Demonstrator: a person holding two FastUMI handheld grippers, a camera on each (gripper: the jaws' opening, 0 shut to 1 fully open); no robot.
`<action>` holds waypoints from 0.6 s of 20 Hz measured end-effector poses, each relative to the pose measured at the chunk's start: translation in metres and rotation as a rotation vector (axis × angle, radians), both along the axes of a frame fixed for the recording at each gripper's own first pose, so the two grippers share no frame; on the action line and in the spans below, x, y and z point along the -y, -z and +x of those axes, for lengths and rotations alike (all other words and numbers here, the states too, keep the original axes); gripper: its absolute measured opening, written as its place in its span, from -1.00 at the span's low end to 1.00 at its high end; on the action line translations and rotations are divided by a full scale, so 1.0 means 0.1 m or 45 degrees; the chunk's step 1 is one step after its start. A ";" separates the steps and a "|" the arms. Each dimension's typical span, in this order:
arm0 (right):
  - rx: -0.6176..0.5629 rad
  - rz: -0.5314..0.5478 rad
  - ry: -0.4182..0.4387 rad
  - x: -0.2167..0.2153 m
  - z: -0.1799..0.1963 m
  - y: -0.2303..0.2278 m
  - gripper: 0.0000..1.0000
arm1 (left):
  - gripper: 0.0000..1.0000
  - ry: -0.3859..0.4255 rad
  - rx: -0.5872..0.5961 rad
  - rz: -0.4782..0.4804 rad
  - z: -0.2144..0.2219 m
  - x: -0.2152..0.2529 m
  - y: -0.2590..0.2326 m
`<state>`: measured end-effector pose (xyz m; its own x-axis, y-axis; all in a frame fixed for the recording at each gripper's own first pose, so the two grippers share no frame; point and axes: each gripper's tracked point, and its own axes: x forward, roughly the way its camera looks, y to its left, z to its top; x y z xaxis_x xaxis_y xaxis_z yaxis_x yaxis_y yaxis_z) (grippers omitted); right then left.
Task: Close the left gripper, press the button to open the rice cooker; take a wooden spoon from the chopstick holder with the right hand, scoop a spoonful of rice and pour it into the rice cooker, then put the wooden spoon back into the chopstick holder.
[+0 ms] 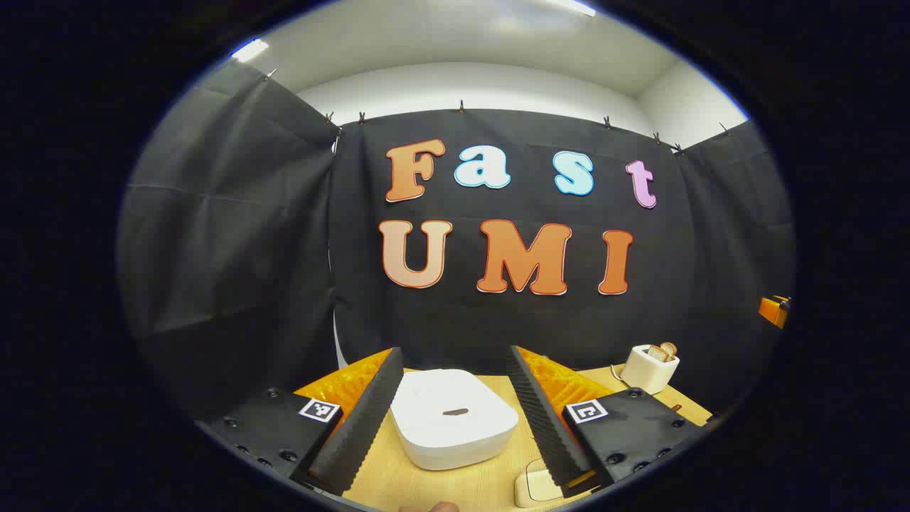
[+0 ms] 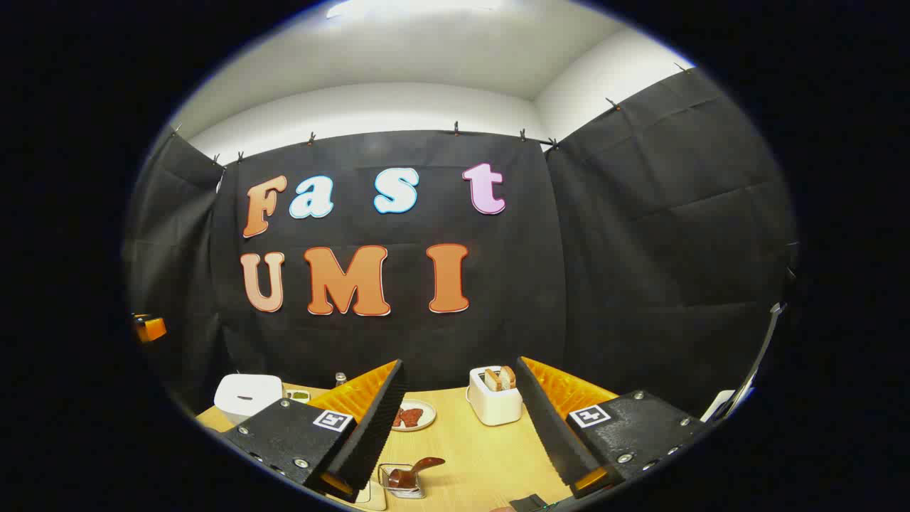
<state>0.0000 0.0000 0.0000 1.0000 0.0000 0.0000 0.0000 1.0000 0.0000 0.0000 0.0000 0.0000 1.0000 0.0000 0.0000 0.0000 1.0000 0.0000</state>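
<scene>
The rice cooker (image 1: 453,418) sits on the wooden table (image 1: 455,483), lid down, framed between the two fingers of the left gripper (image 1: 455,416) in the left gripper view. It is a flat white box with rounded corners, turned a little so one corner faces the camera. A small dark oval on its top is probably the button; its long axis runs roughly side to side.

The left gripper stands wide and empty, well above the cooker. The step in hand appears to be the first one: bring the fingers together, then press the button. That works best if the joined tips come down squarely on the oval, so they do not skid across the smooth lid.

In the right gripper view the cooker (image 2: 247,395) lies far off to the left. The right gripper (image 2: 461,419) is also wide and empty. Just below it a spoon (image 2: 416,469) rests in a small clear container (image 2: 402,482), handle pointing up to the right. Beyond stand a plate (image 2: 412,416) and a toaster (image 2: 495,398).
</scene>
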 end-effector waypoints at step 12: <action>-0.014 -0.023 -0.014 -0.24 0.09 -0.04 0.90 | 1.00 0.020 0.014 0.024 0.09 -0.17 -0.06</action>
